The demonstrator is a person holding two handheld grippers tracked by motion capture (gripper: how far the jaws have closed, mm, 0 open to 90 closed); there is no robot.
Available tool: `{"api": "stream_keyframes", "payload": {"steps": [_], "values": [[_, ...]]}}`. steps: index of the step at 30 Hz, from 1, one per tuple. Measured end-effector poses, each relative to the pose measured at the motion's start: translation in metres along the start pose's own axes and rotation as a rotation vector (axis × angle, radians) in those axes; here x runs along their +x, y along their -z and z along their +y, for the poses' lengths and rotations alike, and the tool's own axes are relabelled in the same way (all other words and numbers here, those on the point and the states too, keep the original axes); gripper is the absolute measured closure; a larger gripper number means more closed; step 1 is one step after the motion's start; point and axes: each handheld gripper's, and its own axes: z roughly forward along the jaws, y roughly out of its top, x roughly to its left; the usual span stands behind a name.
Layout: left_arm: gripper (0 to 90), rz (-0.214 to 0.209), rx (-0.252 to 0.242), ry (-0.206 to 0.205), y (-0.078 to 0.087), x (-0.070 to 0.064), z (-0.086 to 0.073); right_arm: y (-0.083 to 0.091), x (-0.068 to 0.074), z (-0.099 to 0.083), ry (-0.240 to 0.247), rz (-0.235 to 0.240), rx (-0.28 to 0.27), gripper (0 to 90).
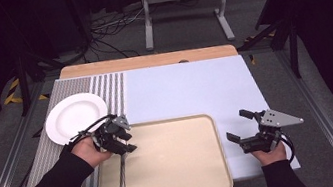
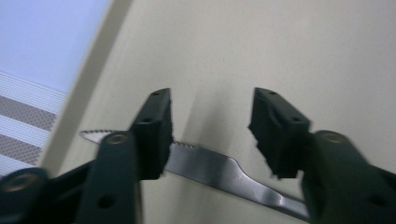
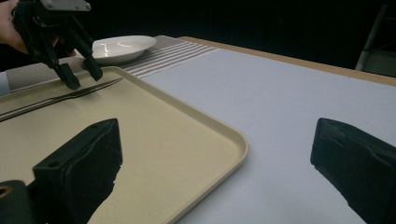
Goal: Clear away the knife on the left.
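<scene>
A steel knife [image 1: 122, 179] with a serrated blade lies on the left part of a beige tray [image 1: 180, 162]. My left gripper [image 1: 126, 140] hovers open over the blade end. In the left gripper view the knife [image 2: 210, 170] runs crosswise under the two parted jaws of that gripper [image 2: 210, 126], and nothing is gripped. Just off the tray's right edge, my right gripper [image 1: 236, 125] is open wide over the pale mat. In the right gripper view my right gripper [image 3: 212, 154] faces the tray [image 3: 187, 121], the knife [image 3: 60, 97] and the left gripper [image 3: 79, 72].
A white plate [image 1: 76, 117] rests on the striped placemat [image 1: 111, 89] behind and left of the tray; it is also seen as the plate [image 3: 122, 48] in the right gripper view. A pale mat [image 1: 189, 87] covers the table beyond the tray. Table frame legs stand on the floor at the back.
</scene>
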Motion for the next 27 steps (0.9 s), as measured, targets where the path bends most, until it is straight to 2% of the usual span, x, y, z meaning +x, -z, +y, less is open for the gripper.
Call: {"api": "stream_keyframes", "payload": {"steps": [1,3,5,8,11,18,22,24,25,27], "values": [[31.0,0.006,-0.021,0.002,0.003,-0.001,0.000,0.000,0.000,0.000,-0.002,-0.001,-0.002,2.8],[29.1,0.008,-0.054,-0.003,0.008,-0.001,0.000,0.000,0.000,0.000,-0.001,-0.001,-0.002,2.8],[19.2,0.018,-0.072,-0.017,0.012,-0.003,-0.002,0.000,0.000,0.000,0.000,-0.004,-0.002,2.7],[13.3,0.003,-0.116,0.002,0.018,-0.004,-0.004,0.000,0.000,0.000,-0.001,-0.006,-0.004,2.6],[8.0,0.006,-0.155,0.022,0.023,-0.005,-0.007,0.000,0.000,0.000,0.002,-0.007,-0.005,2.6],[5.1,0.008,-0.287,0.063,0.039,-0.006,-0.026,0.001,0.000,0.001,0.003,-0.010,-0.010,2.5],[4.7,0.033,-0.413,0.087,0.049,-0.007,-0.046,0.001,0.000,0.000,0.002,-0.010,-0.010,2.5],[4.7,0.027,-0.492,0.109,0.054,-0.007,-0.059,0.000,0.001,0.001,0.005,-0.008,-0.008,2.5],[4.7,0.027,-0.492,0.109,0.054,-0.007,-0.059,0.000,0.001,0.001,0.004,-0.009,-0.007,2.5],[4.6,0.043,-0.548,0.120,0.057,-0.007,-0.071,0.000,0.001,0.001,0.004,-0.009,-0.007,2.5]]}}
